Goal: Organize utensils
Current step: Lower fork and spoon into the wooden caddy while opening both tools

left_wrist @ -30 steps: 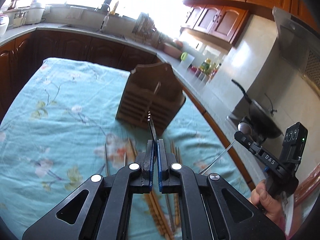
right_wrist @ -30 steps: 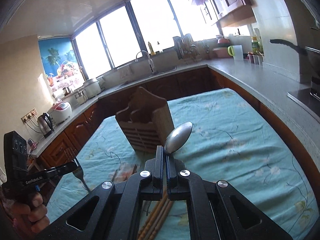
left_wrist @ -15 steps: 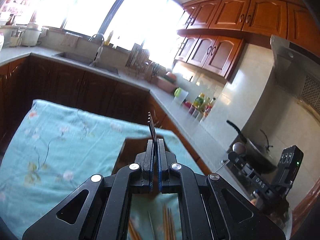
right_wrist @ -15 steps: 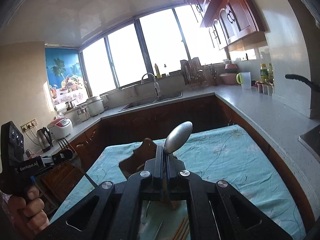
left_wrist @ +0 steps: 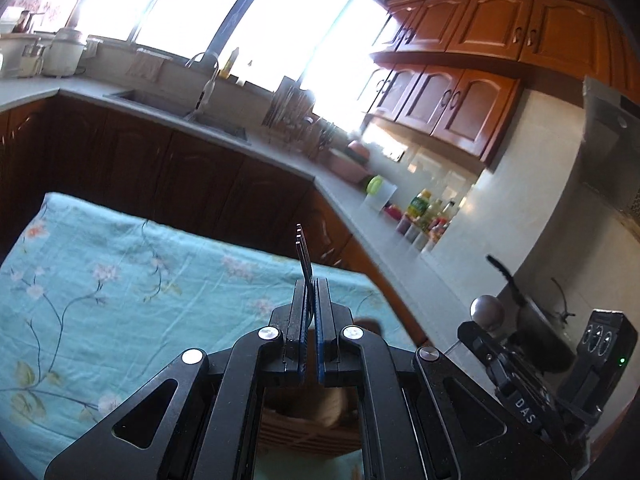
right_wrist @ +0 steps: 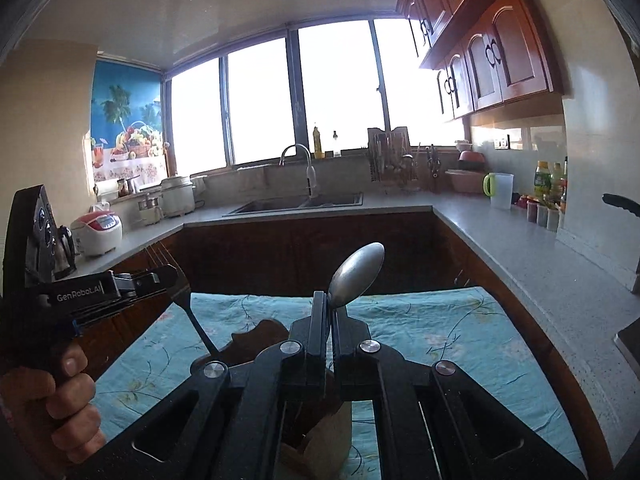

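Observation:
My left gripper is shut on a fork, whose tines stick up past the fingertips. In the right wrist view the same gripper is at the left, with the fork's handle hanging down toward the wooden utensil holder. My right gripper is shut on a metal spoon, bowl upward. It also shows at the right edge of the left wrist view, right gripper with the spoon. The holder lies right under both grippers, mostly hidden by them.
A teal floral cloth covers the table. Dark cabinets and a grey counter wrap around it, with a sink, a dish rack, bottles and a wok on the stove. A hand grips the left tool.
Both grippers have moved forward and a little up over the table. The holder went from ahead of them to beneath them. The loose chopsticks on the cloth dropped out of view.

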{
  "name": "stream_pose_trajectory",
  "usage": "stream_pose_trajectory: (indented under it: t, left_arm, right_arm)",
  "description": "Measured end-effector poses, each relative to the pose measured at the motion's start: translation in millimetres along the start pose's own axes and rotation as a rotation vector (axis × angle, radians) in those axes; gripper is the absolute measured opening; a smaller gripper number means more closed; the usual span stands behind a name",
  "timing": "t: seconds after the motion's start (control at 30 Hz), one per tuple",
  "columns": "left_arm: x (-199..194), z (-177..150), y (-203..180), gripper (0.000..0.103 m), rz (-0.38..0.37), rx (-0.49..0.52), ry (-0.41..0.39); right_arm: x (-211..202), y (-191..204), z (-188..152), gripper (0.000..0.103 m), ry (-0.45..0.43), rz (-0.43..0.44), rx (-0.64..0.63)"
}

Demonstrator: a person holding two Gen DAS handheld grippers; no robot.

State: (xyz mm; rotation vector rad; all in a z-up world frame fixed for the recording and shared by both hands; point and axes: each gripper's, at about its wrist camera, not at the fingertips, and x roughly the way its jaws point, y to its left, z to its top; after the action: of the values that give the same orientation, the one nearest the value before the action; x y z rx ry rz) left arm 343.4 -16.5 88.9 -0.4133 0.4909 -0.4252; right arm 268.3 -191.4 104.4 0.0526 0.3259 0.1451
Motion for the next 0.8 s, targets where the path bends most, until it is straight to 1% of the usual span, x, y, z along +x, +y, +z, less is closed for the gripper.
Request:
stream_pose_trajectory:
  t: [0.1, 0.3, 0.43, 0.73, 0.8]
  left_arm:
    - [8, -11, 10, 0.003, 0.011, -0.011, 0.033]
    - [19, -24, 14, 0.003, 0.043, 0.003, 0.090]
    - [21, -29, 14, 0.003, 0.047, 0.014, 0.102]
    - [22, -26, 12, 0.003, 0.058, 0.026, 0.115]
    - [20, -25, 12, 0.003, 0.066, 0.023, 0.115]
  right_arm:
    - [13, 1, -12, 0.002, 0.046, 0.016, 0.004]
    - [32, -3, -29, 0.002, 0.137, 0.046, 0.022]
    - [41, -10, -39, 0.002, 0.185, 0.054, 0.042]
    - [40, -18, -39, 0.002, 0.194, 0.067, 0.085]
    - [40, -19, -38, 0.004, 0.197, 0.073, 0.097]
